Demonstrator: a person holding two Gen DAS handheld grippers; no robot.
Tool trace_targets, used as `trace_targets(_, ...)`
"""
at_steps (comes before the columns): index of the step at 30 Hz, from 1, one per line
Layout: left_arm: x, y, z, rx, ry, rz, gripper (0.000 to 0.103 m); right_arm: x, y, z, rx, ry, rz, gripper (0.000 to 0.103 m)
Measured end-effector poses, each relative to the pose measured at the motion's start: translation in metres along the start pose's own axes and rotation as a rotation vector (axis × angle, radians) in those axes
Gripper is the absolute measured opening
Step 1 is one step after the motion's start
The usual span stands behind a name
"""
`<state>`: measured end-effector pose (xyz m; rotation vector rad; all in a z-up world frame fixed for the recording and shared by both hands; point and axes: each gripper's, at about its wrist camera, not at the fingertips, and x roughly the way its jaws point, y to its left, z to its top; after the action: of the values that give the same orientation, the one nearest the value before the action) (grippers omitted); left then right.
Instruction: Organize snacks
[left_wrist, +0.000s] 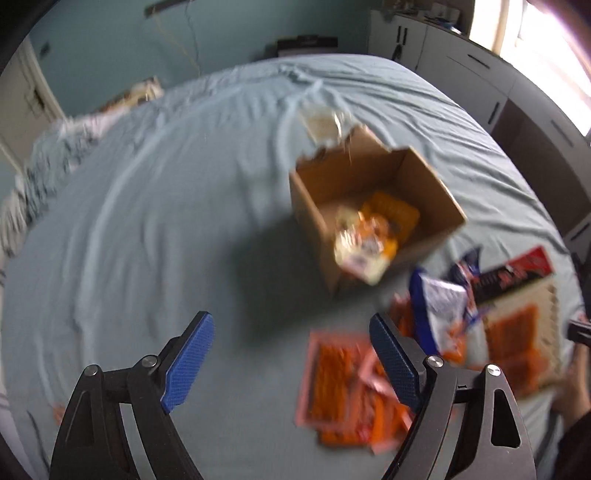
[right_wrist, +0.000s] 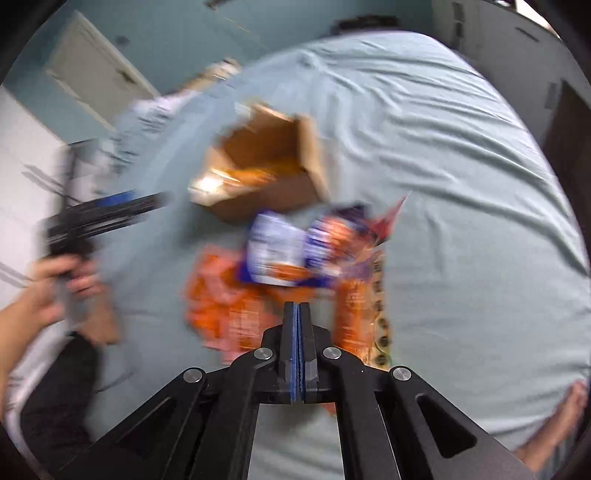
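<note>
left gripper (left_wrist: 291, 354) is hanging wide apart at lower frame, right gripper (right_wrist: 299, 314) pressed together empty, so it's risking fumbling the slippery orange snack packs (left_wrist: 343, 391) short of the box (left_wrist: 373, 206).

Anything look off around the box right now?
One pack hangs over the near wall of the box, not fully inside. The rest of the snacks lie in a loose heap on the bed beside it.
</note>
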<state>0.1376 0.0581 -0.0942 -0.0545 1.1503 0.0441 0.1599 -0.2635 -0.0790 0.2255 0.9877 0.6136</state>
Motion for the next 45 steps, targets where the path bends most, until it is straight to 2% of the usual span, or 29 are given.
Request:
trace_targets(3, 0.009, 0.012, -0.035, -0.084, 0.046, -0.12, 0.087, 0.046, -0.03, -0.015, 0.058, 0.139, -0.137, 0.006)
trace_targets(5, 0.026, 0.017, -0.054, -0.096, 0.131, -0.141, 0.086, 0.068, -0.044, -0.026, 0.067, 0.225, -0.18, 0.006)
trace_targets(7, 0.036, 0.019, -0.061, -0.079, 0.191, -0.141, 0.084, 0.073, -0.047, -0.03, 0.076, 0.23, -0.156, 0.006)
trace_targets(9, 0.036, 0.023, -0.065, -0.09, 0.187, -0.158, 0.084, 0.073, -0.045, -0.029, 0.079, 0.25, -0.114, 0.006)
trace_targets(11, 0.034, 0.025, -0.063, -0.081, 0.168, -0.179, 0.084, 0.071, -0.036, -0.027, 0.046, 0.241, -0.085, 0.006)
trace_targets(15, 0.026, 0.02, -0.054, -0.021, 0.105, -0.163, 0.084, 0.077, -0.002, -0.027, -0.122, 0.214, -0.177, 0.007)
trace_targets(20, 0.031, 0.015, -0.053, -0.003, 0.122, -0.174, 0.084, 0.094, 0.044, -0.034, -0.334, 0.23, -0.243, 0.007)
trace_targets(24, 0.044, 0.006, -0.059, 0.058, 0.146, -0.137, 0.084, 0.109, 0.067, -0.045, -0.482, 0.23, -0.316, 0.023)
trace_targets(25, 0.046, 0.003, -0.06, 0.075, 0.148, -0.129, 0.084, 0.112, 0.072, -0.049, -0.516, 0.227, -0.337, 0.024)
trace_targets(30, 0.054, -0.008, -0.065, 0.147, 0.148, -0.099, 0.085, 0.119, 0.096, -0.073, -0.748, 0.151, -0.448, 0.024)
trace_targets(34, 0.058, -0.014, -0.068, 0.183, 0.145, -0.07, 0.085, 0.118, 0.111, -0.078, -0.835, 0.094, -0.513, 0.024)
trace_targets(36, 0.058, -0.016, -0.069, 0.191, 0.144, -0.069, 0.085, 0.115, 0.124, -0.078, -0.875, 0.054, -0.519, 0.024)
trace_targets(41, 0.061, -0.019, -0.071, 0.211, 0.146, -0.063, 0.085, 0.131, 0.133, -0.072, -0.925, 0.186, -0.496, 0.025)
trace_targets(43, 0.061, -0.02, -0.072, 0.221, 0.144, -0.058, 0.085, 0.139, 0.134, -0.072, -0.967, 0.222, -0.499, 0.037)
trace_targets(44, 0.061, -0.02, -0.072, 0.225, 0.143, -0.057, 0.085, 0.145, 0.133, -0.072, -0.987, 0.248, -0.502, 0.049)
trace_targets(45, 0.061, -0.021, -0.072, 0.228, 0.142, -0.055, 0.085, 0.151, 0.133, -0.074, -1.026, 0.26, -0.501, 0.065)
